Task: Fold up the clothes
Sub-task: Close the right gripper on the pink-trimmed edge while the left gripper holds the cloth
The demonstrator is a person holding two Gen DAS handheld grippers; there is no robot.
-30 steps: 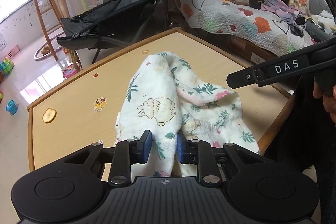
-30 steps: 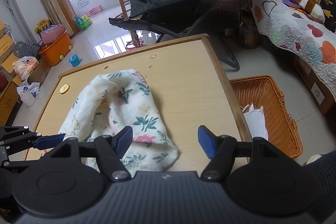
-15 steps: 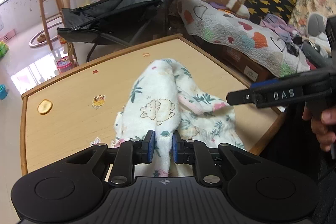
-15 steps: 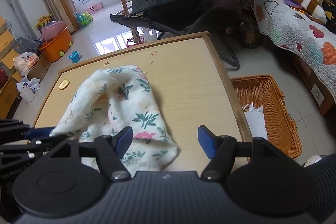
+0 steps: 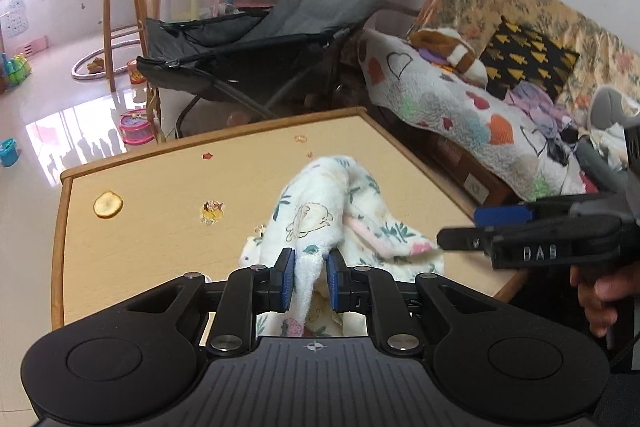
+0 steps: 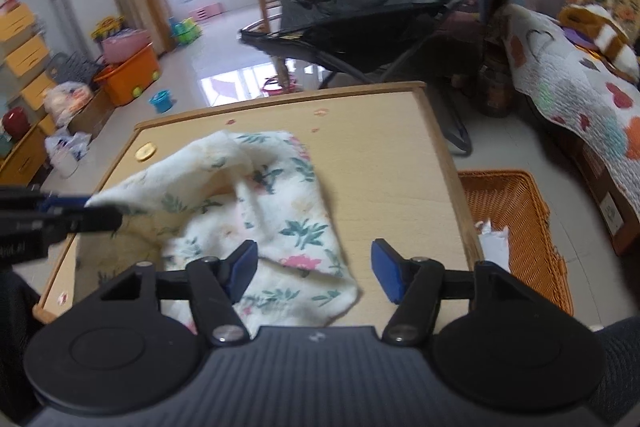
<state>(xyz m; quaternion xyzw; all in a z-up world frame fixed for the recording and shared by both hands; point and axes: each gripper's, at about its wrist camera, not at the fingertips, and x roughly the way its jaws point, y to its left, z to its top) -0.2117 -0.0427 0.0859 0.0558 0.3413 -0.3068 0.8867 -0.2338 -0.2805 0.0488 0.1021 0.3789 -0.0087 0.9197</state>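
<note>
Pinching a bunched fold of the floral garment [image 5: 320, 227] at lower centre, your left gripper [image 5: 311, 277] is clamped on it; your right gripper [image 6: 314, 269] has just been closing, jaws apart, cloth between, unpressed.

Floral garment [image 6: 280, 211]: soft matt terry cloth. Table [image 6: 384, 163]: smooth pale wood. Basket [image 6: 516, 219], three o'clock: woven orange wicker.
</note>
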